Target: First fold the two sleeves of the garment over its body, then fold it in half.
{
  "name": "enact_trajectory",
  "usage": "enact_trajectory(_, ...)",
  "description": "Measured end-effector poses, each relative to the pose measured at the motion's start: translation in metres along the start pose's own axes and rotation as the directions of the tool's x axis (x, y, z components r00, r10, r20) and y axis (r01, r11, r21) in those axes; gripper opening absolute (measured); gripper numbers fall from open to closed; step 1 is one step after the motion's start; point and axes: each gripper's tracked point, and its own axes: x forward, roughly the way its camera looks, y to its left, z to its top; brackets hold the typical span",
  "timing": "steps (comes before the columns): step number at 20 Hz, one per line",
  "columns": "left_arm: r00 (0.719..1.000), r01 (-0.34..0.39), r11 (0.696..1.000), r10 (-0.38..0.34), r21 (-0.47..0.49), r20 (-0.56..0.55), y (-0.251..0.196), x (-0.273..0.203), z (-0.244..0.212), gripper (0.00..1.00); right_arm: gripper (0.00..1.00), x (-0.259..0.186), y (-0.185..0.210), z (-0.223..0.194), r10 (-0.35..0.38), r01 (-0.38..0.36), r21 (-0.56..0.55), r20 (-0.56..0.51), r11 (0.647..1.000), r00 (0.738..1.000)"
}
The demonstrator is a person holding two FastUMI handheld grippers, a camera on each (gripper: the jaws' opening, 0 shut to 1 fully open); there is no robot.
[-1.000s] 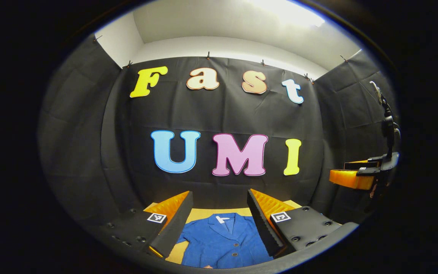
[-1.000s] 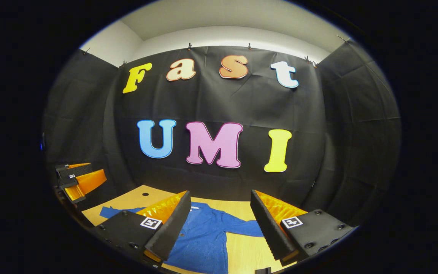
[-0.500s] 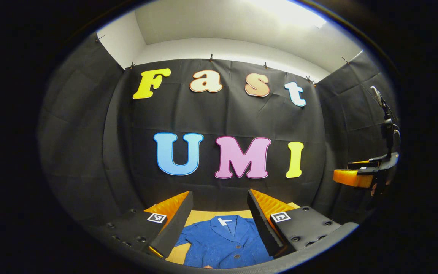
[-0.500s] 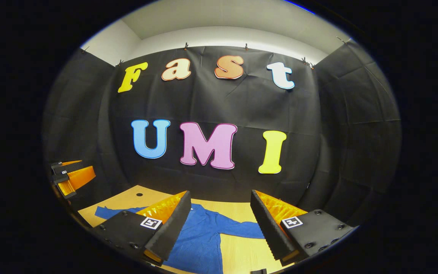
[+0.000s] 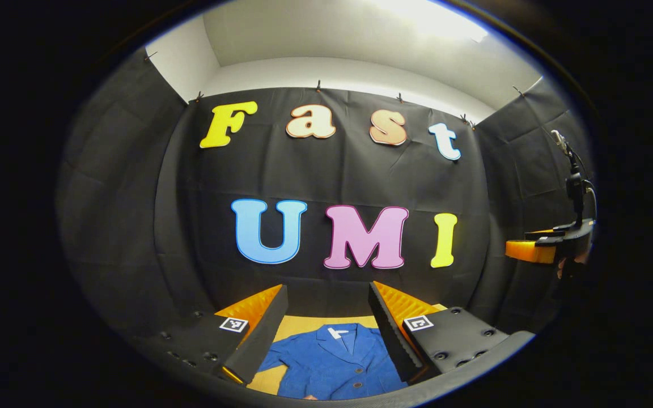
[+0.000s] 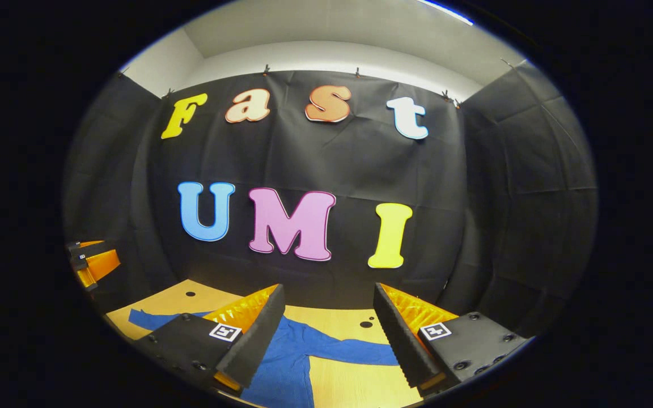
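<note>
Both grippers have swung a little to their right since a second ago, and the wall slides leftward most plainly in the right gripper view. Left gripper (image 5: 326, 334) hangs above the worktop (image 5: 304, 324) with its jaws spread wide and nothing between them; straight ahead and below lies the blue jacket (image 5: 335, 368), collar away from the gripper, buttons showing down its front. Far off to its right floats the other gripper, orange and black. Right gripper (image 6: 329, 334) is likewise wide apart and empty. From there the jacket (image 6: 284, 362) sits below and to the left, and here a sleeve (image 6: 355, 351) shows stretched flat across the worktop (image 6: 343, 385) between the fingers, the other sleeve (image 6: 148, 318) reaching out left. Both sleeves lie unfolded.
</note>
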Motion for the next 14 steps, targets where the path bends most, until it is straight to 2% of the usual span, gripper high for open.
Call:
enact_trajectory(3,1.0,0.005,1.0,-0.005,-0.004,0.0,-0.004,0.005,-0.004,0.81,0.98,0.013,-0.038,-0.039,-0.065,0.064,-0.034,-0.044,0.997,0.997)
enact_trajectory(4,1.0,0.0,1.0,0.0,0.004,0.002,-0.004,0.008,-0.006,0.82,0.94,0.019,-0.051,-0.054,-0.078,0.075,-0.048,-0.055,0.996,0.995)
enact_trajectory(5,1.0,-0.005,1.0,0.005,0.009,0.003,-0.005,0.01,-0.007,0.81,0.99,0.026,-0.064,-0.067,-0.089,0.085,-0.061,-0.07,0.995,0.994)
enact_trajectory(6,1.0,-0.006,1.0,0.006,0.009,-0.001,-0.007,0.012,-0.009,0.81,0.98,0.033,-0.078,-0.085,-0.1,0.094,-0.071,-0.092,0.993,0.991)
enact_trajectory(8,0.999,0.008,1.0,-0.008,-0.003,-0.036,-0.016,0.021,-0.023,0.81,0.99,0.05,-0.107,-0.121,-0.123,0.114,-0.07,-0.148,0.991,0.981)
enact_trajectory(9,0.998,0.0,1.0,-0.001,-0.012,-0.065,-0.018,0.024,-0.03,0.82,0.94,0.059,-0.121,-0.14,-0.133,0.125,-0.058,-0.184,0.99,0.974)
enact_trajectory(10,0.996,-0.009,1.0,0.007,-0.017,-0.084,-0.018,0.031,-0.036,0.82,0.94,0.071,-0.134,-0.161,-0.141,0.134,-0.051,-0.211,0.99,0.967)
enact_trajectory(11,0.996,-0.013,1.0,0.012,-0.017,-0.088,-0.02,0.038,-0.037,0.83,0.99,0.083,-0.148,-0.183,-0.149,0.142,-0.049,-0.24,0.989,0.959)
enact_trajectory(12,0.996,-0.021,1.0,0.02,-0.009,-0.084,-0.021,0.044,-0.035,0.82,0.99,0.098,-0.163,-0.209,-0.161,0.152,-0.053,-0.278,0.987,0.947)
enact_trajectory(13,0.996,-0.029,1.0,0.029,0.004,-0.079,-0.022,0.05,-0.032,0.82,0.99,0.107,-0.177,-0.238,-0.168,0.164,-0.04,-0.347,0.986,0.923)
enact_trajectory(14,0.996,-0.035,0.999,0.036,0.017,-0.076,-0.024,0.057,-0.031,0.82,0.94,0.117,-0.19,-0.266,-0.174,0.177,-0.029,-0.403,0.984,0.899)
